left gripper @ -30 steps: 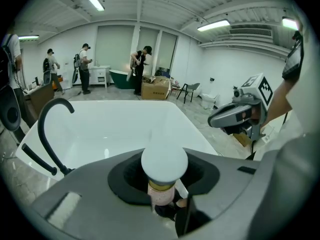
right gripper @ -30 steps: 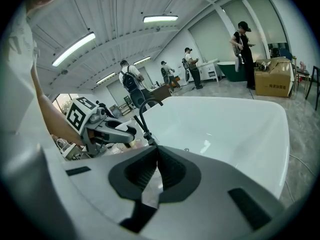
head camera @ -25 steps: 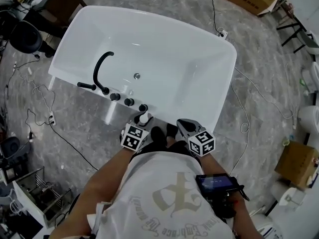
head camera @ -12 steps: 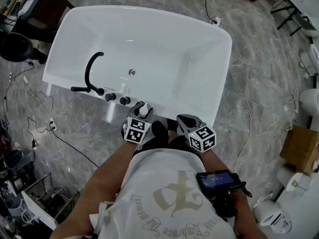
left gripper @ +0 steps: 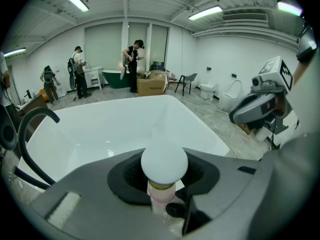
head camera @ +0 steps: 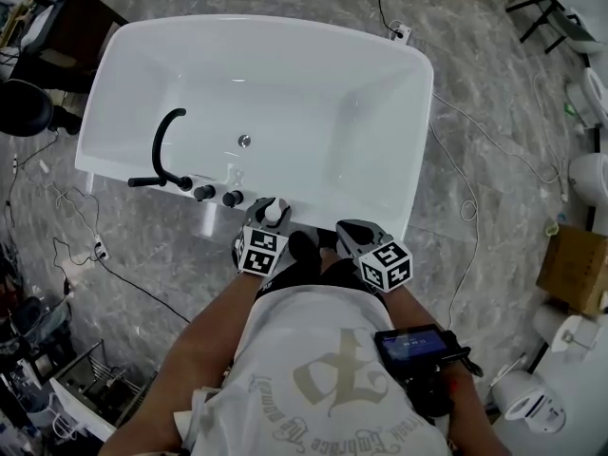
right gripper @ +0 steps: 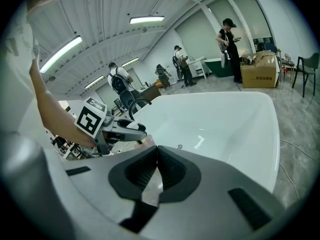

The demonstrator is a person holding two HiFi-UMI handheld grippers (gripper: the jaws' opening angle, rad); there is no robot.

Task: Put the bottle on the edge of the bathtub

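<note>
A small pale pink bottle with a round white cap (head camera: 275, 214) (left gripper: 164, 164) stands upright between the jaws of my left gripper (head camera: 269, 220) (left gripper: 163, 190), which is shut on its neck. It hovers at the near rim of the white bathtub (head camera: 418, 131) (left gripper: 100, 129), just right of the black knobs (head camera: 217, 196). Whether its base touches the rim is hidden. My right gripper (head camera: 348, 234) (right gripper: 157, 150) is beside it to the right, over the same rim, jaws shut with nothing between them. The right gripper view shows the left gripper (right gripper: 112, 129) holding the cap.
A black curved faucet (head camera: 160, 145) rises from the tub's near-left rim. Cables (head camera: 465, 207) run over the marble floor around the tub. A cardboard box (head camera: 575, 269) and white toilets (head camera: 589, 174) stand at the right. People (left gripper: 132, 64) work at the far wall.
The head view has shifted, so the tub sits further left and lower in the picture. My left gripper with the bottle has edged slightly forward and down at the near rim. The right gripper kept still.
</note>
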